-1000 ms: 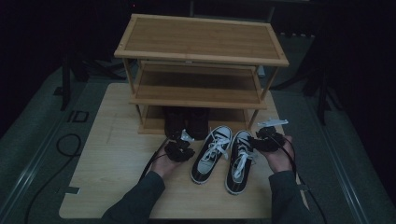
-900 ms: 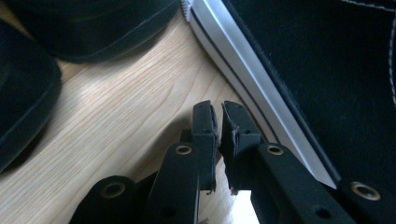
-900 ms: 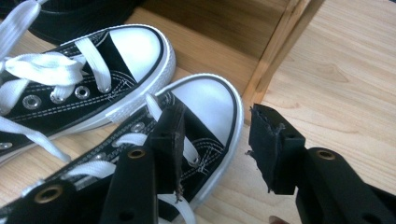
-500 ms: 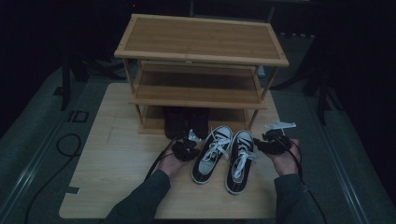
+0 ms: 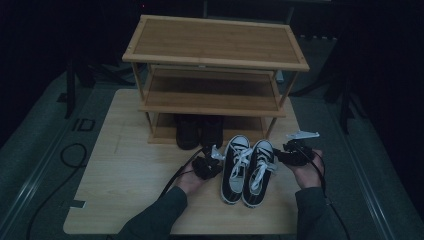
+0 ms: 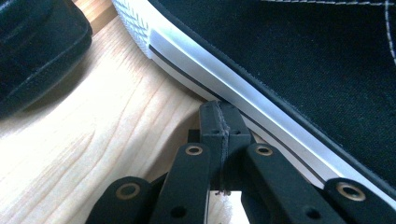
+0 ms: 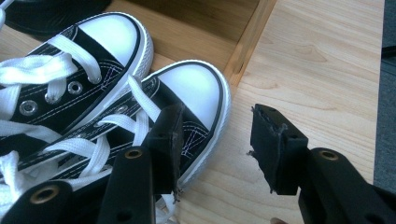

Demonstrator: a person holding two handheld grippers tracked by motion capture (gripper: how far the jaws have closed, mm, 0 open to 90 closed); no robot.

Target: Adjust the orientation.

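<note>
Two black-and-white sneakers stand side by side on the table, the left sneaker (image 5: 234, 170) (image 7: 70, 70) and the right sneaker (image 5: 257, 172) (image 7: 196, 93), toes toward the rack. My left gripper (image 5: 212, 164) (image 6: 219, 122) is shut with nothing between its jaws, its tips at the white sole (image 6: 224, 79) on the left sneaker's outer side. My right gripper (image 5: 280, 156) (image 7: 217, 140) is open beside the right sneaker. One of its fingers (image 7: 166, 140) is over the toe's edge and the other hangs over bare table.
A three-shelf wooden shoe rack (image 5: 215, 42) stands at the back of the table (image 5: 125, 170). A pair of black shoes (image 5: 200, 131) (image 6: 37, 51) sits on its bottom shelf, just behind the sneakers. Cables trail from both grippers. Dark floor surrounds the table.
My left gripper has moved right, up against the left sneaker's side. The right gripper has stayed about where it was.
</note>
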